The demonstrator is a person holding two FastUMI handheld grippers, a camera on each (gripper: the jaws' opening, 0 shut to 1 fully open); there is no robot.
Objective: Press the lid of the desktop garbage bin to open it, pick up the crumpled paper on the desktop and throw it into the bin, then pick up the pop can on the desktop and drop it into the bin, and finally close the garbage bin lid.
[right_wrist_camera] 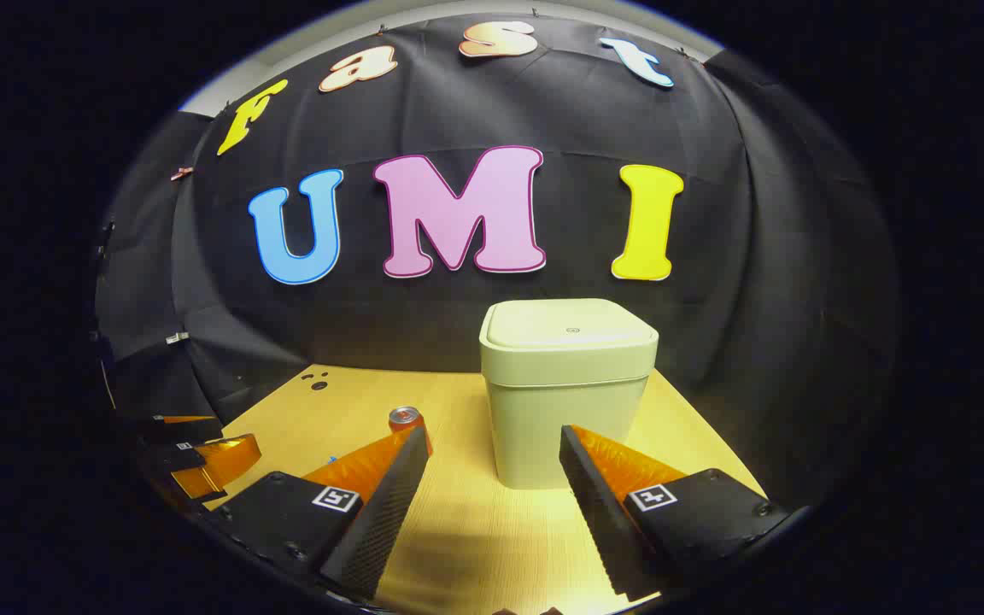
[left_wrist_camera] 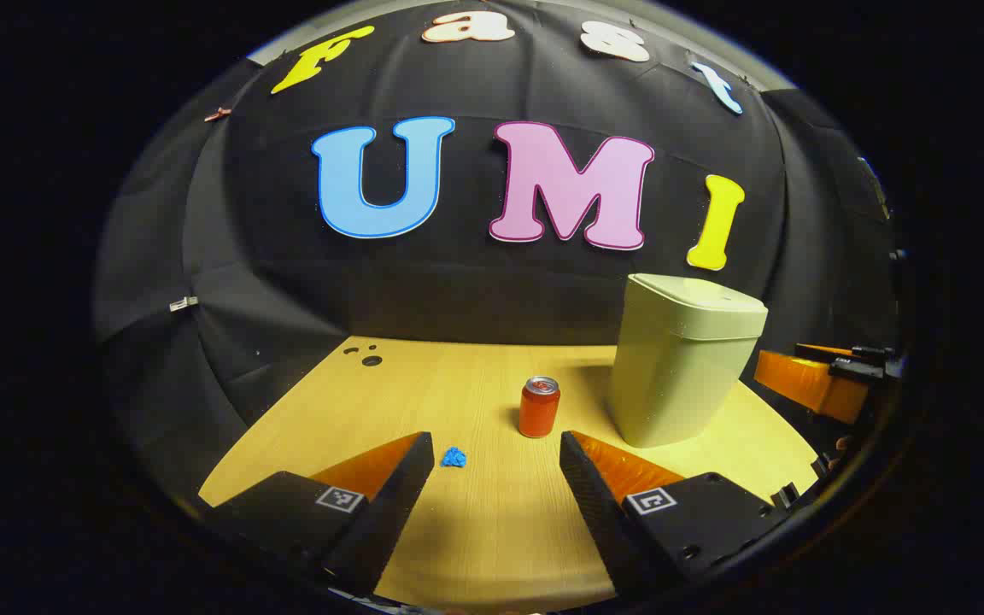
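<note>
Evidently no step is done yet: the garbage bin (right_wrist_camera: pixel 567 401) stands upright on the desk (right_wrist_camera: pixel 466 530) with its lid (right_wrist_camera: pixel 569 323) flat and seated all round, so the step in hand is the first, pressing the lid to spring it. In the right gripper view the bin sits straight ahead, between and beyond the spread fingers of the right gripper (right_wrist_camera: pixel 492 444), well apart from them; it is a pale green, square tub with rounded corners, a slightly overhanging top collar and a small mark near the lid's middle. Judged from this, the next move calls for the right gripper to rise above the collar, advance over the lid and push down on it with a fingertip, square enough that the light tub does not slide or tip. The pop can (left_wrist_camera: pixel 539 407) stands upright just beside the bin's near corner in the left gripper view, orange-red with a silver top, not touching it. The crumpled paper (left_wrist_camera: pixel 453 457), a small blue wad, lies nearer the left gripper (left_wrist_camera: pixel 496 448), a little apart from the can. Left fingers are spread wide and hold nothing; right fingers likewise wide apart and empty. Both grippers hang low over the desk's near edge. The desk is light wood grain, with small dark holes (left_wrist_camera: pixel 371 360) at its far left.
</note>
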